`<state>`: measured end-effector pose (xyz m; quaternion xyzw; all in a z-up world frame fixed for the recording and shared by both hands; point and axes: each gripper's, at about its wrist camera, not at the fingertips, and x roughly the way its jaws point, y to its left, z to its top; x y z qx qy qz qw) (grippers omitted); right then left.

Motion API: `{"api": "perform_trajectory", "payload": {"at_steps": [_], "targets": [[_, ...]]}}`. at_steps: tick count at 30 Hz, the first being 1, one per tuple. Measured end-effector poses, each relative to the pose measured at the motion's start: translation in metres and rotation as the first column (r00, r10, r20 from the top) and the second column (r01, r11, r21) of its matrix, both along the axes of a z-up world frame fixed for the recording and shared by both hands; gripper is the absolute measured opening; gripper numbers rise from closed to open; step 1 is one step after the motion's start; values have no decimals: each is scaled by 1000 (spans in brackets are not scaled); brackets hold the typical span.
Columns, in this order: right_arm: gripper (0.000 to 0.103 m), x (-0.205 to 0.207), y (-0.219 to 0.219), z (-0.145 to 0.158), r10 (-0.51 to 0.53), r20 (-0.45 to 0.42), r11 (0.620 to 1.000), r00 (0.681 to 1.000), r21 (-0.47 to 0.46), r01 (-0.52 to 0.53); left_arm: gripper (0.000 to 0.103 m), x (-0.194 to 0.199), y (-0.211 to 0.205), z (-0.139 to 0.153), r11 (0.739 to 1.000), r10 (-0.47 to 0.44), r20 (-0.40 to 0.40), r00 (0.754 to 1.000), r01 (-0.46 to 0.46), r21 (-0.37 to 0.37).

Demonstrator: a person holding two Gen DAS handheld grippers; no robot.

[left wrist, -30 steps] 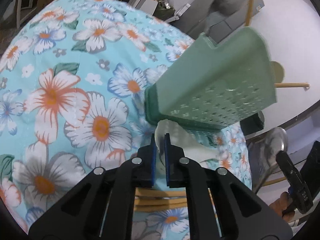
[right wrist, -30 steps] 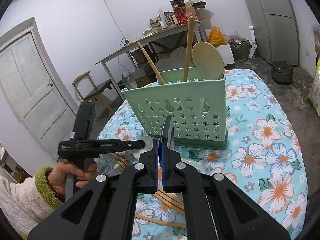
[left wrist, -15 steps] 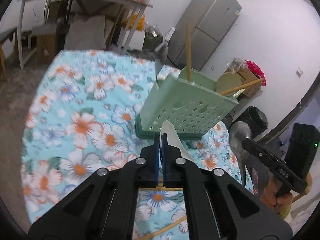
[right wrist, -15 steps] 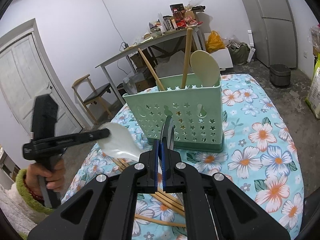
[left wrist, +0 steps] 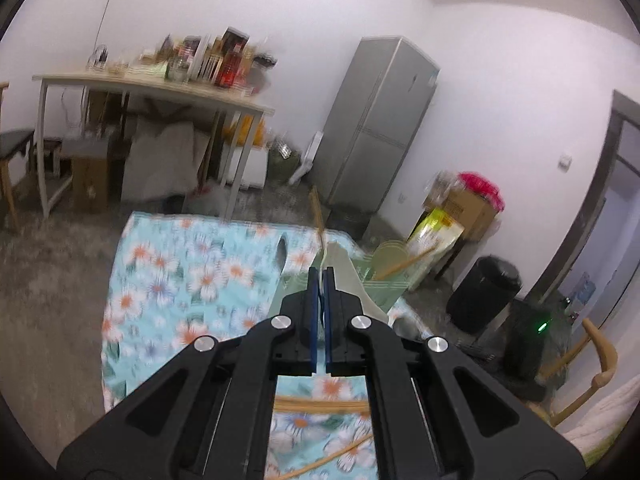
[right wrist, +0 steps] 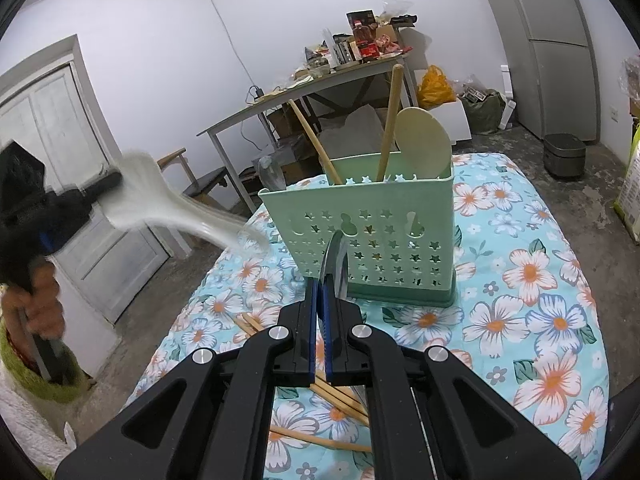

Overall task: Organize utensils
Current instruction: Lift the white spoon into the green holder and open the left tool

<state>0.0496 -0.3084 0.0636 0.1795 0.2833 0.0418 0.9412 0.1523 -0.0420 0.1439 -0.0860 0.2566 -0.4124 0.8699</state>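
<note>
Two grippers we carry: our left gripper (left wrist: 319,270) pinches a white spoon (right wrist: 160,200), blurred in the air left of the green utensil holder (right wrist: 372,236); our right gripper (right wrist: 320,280) is clamped on a metal spoon (right wrist: 336,260). Chopsticks (right wrist: 340,398) lie loose on the floral tablecloth (right wrist: 520,280). Beyond: cluttered table (right wrist: 304,88), fridge (left wrist: 376,120).

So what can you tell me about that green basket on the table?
The green basket is a tall box of pale plastic, its front wall pierced with stars and gourd shapes, on a darker green base. It stands upright on the flowered tablecloth. Two wooden handles and a pale wooden spoon stick out of its open top.
</note>
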Motion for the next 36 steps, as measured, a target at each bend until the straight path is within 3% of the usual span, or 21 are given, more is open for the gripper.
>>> {"api": "perform_trajectory", "payload": {"at_steps": [4, 8, 17, 30, 36], "targets": [[3, 0, -1, 0, 1, 0, 1000, 1000, 11, -1, 1, -2, -3, 26, 1000, 14, 109, 994, -12, -21], [3, 0, -1, 0, -1, -2, 1000, 1000, 16, 1, 1, 0, -17, 38, 998, 45, 192, 980, -50, 23], [3, 0, -4, -1, -9, -2, 1000, 1000, 20, 9, 1, 30, -50, 26, 983, 82, 218, 972, -115, 145], [3, 1, -7, -5, -14, -15, 999, 1000, 28, 14, 1, 54, -121, -3, 917, 25, 317, 948, -148, 371], [3, 1, -8, -7, -17, -18, 999, 1000, 35, 18, 1, 59, -133, -8, 907, 11, 309, 951, -140, 398]]}}
